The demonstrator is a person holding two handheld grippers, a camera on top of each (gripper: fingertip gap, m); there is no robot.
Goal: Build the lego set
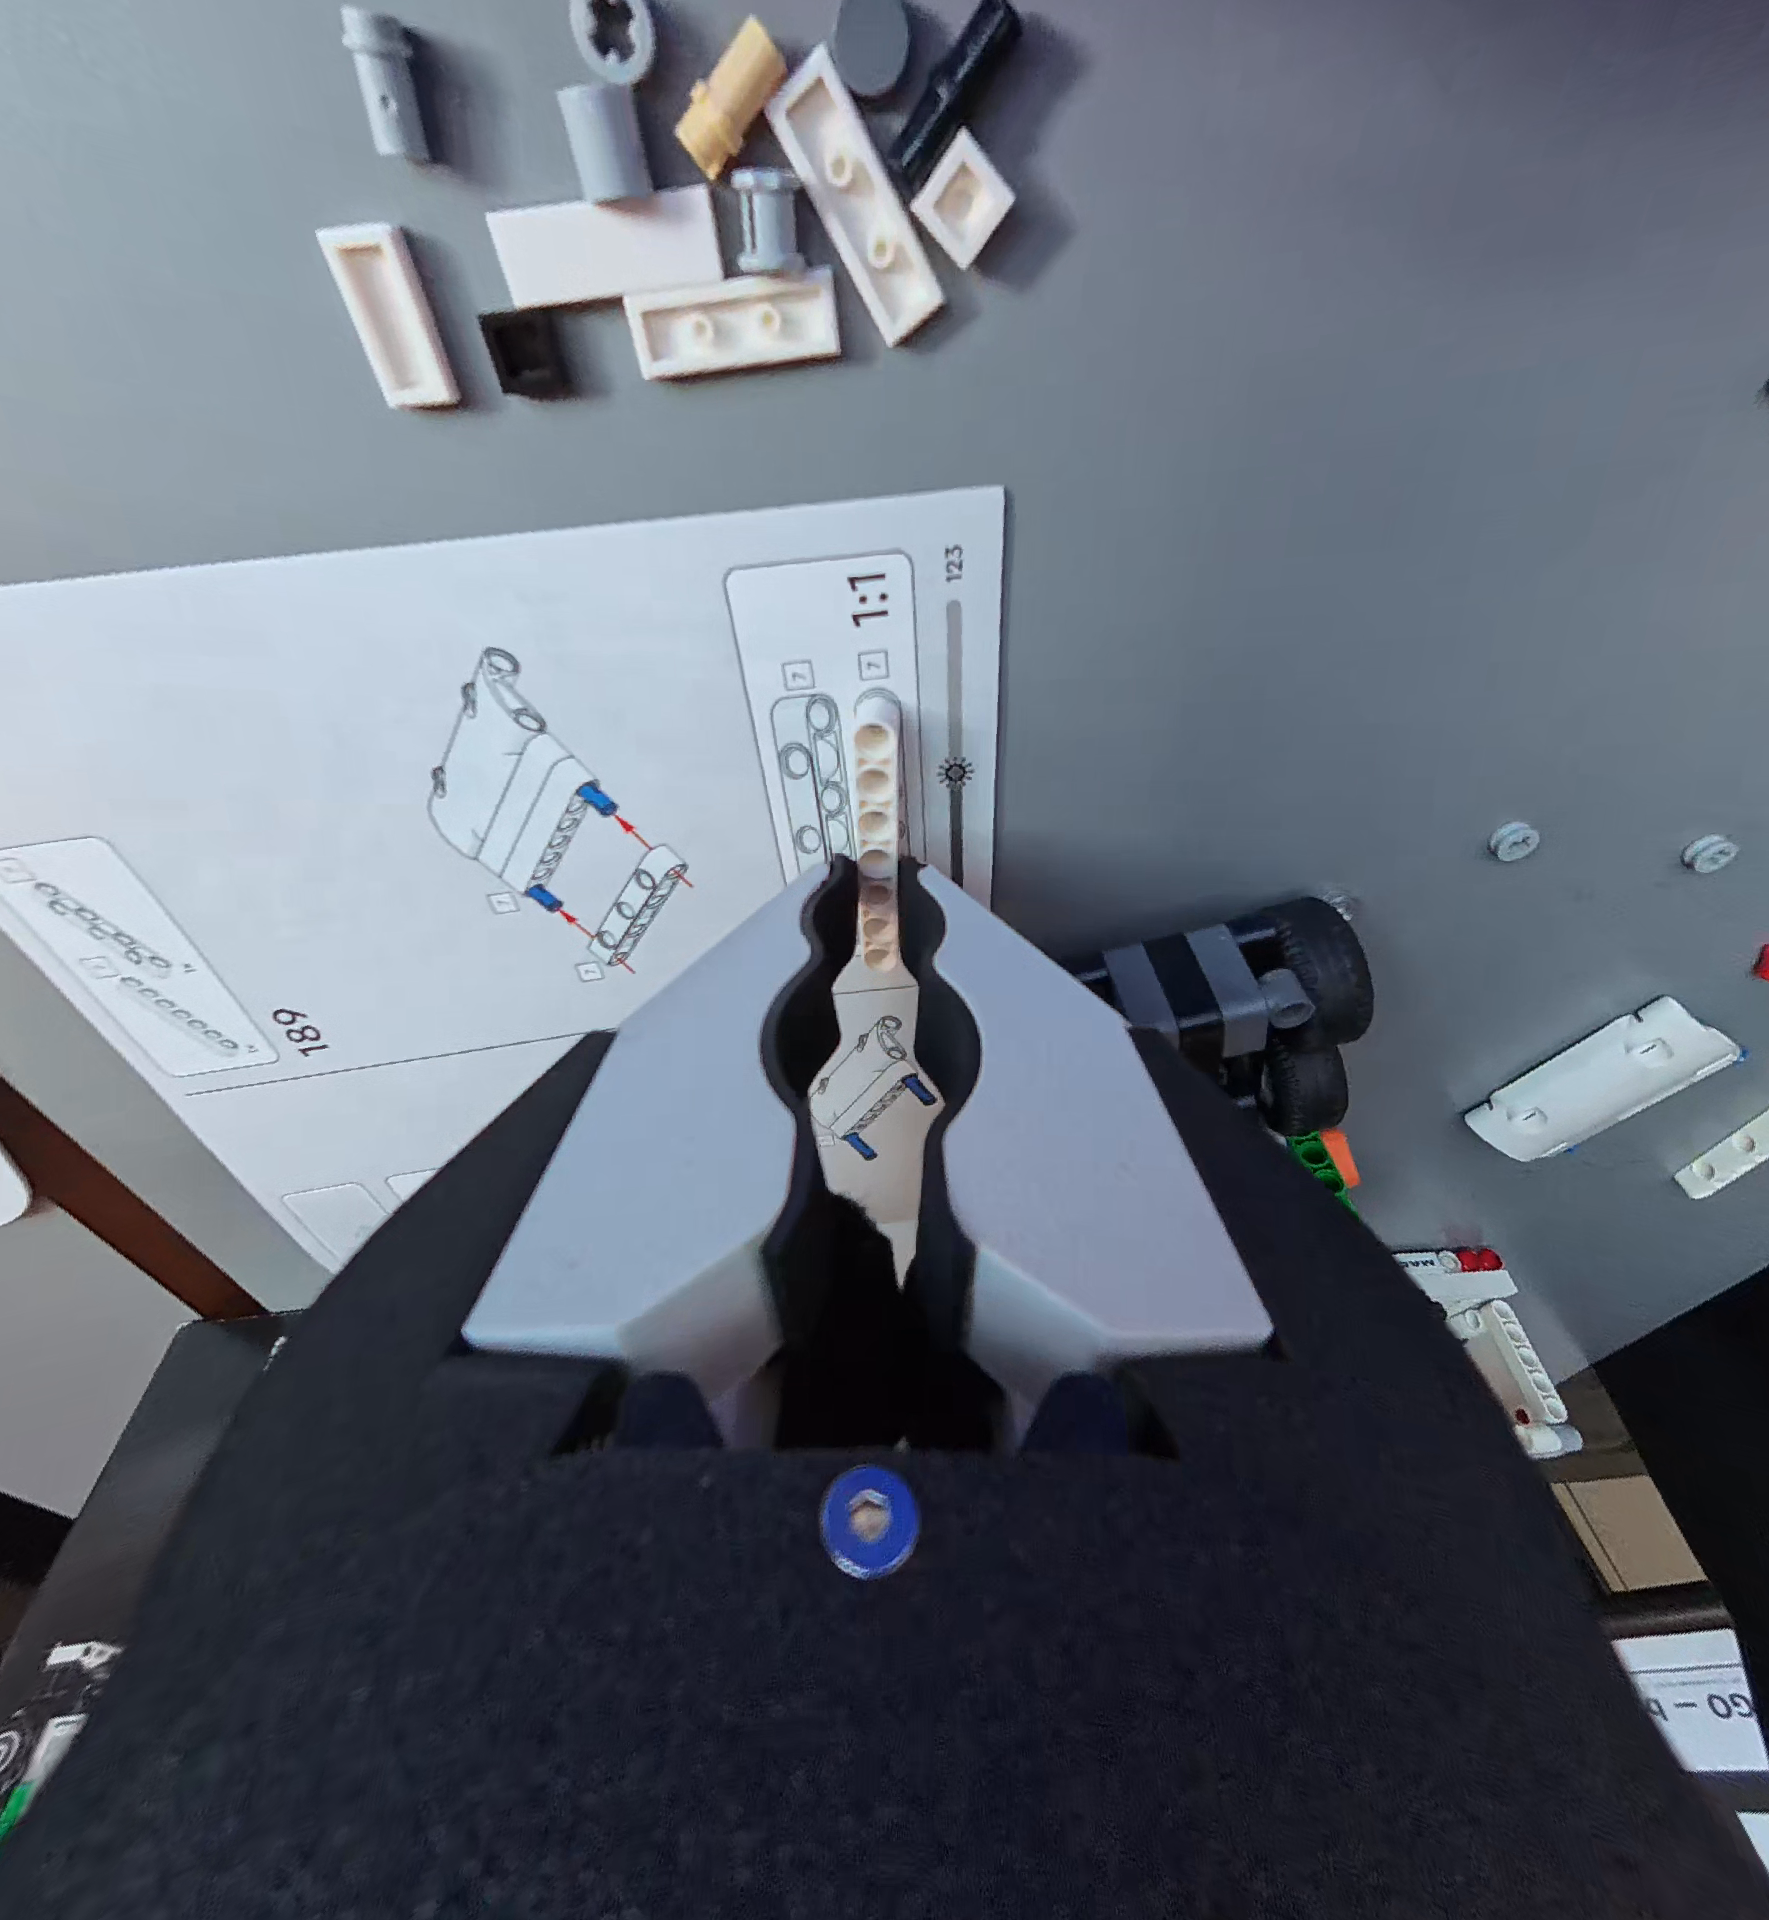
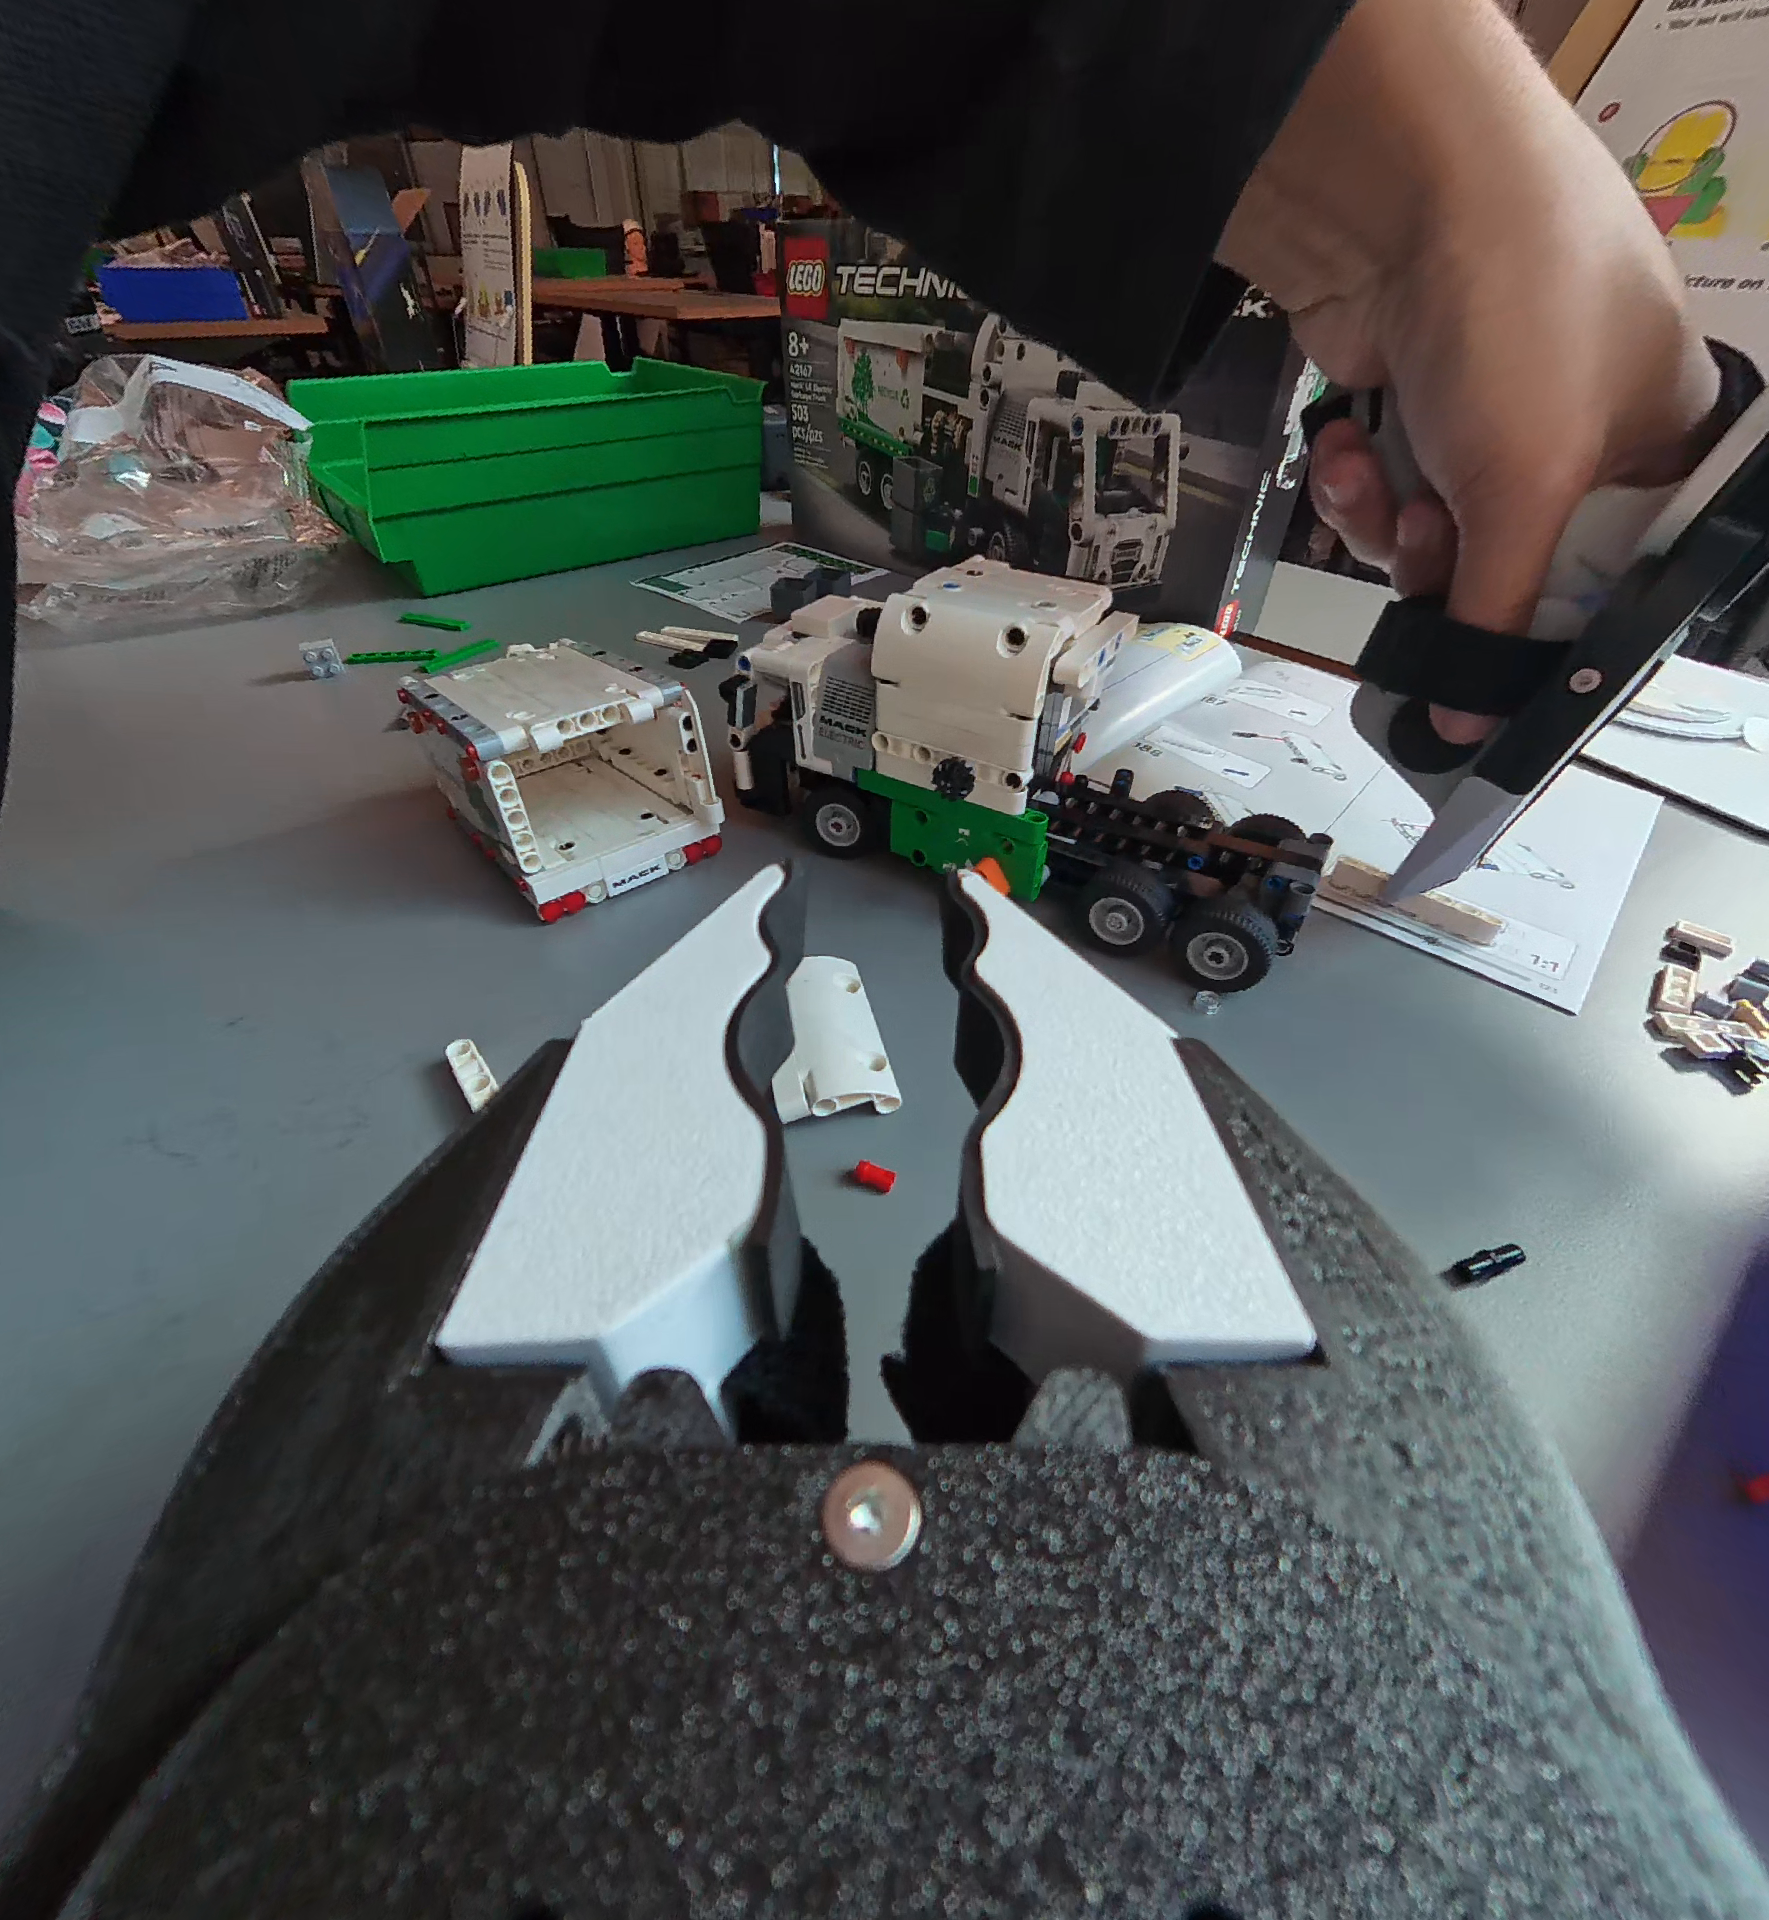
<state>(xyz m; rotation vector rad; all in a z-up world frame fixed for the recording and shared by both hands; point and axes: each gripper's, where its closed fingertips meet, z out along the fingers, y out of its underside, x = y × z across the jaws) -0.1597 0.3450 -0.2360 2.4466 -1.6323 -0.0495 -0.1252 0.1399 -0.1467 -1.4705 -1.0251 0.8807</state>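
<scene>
Beside truck (image 2: 973,748), left gripper (image 1: 878,883) on beam (image 1: 876,790)

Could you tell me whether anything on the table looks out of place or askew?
Mostly ordinary build clutter. The white box-shaped truck body lies tipped on the grey table, apart from the white-and-green truck chassis. A small red pin lies stray near the open right gripper.

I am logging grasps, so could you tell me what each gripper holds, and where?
The left gripper pinches the white beam at one end, on the instruction page. The right gripper holds nothing.
</scene>
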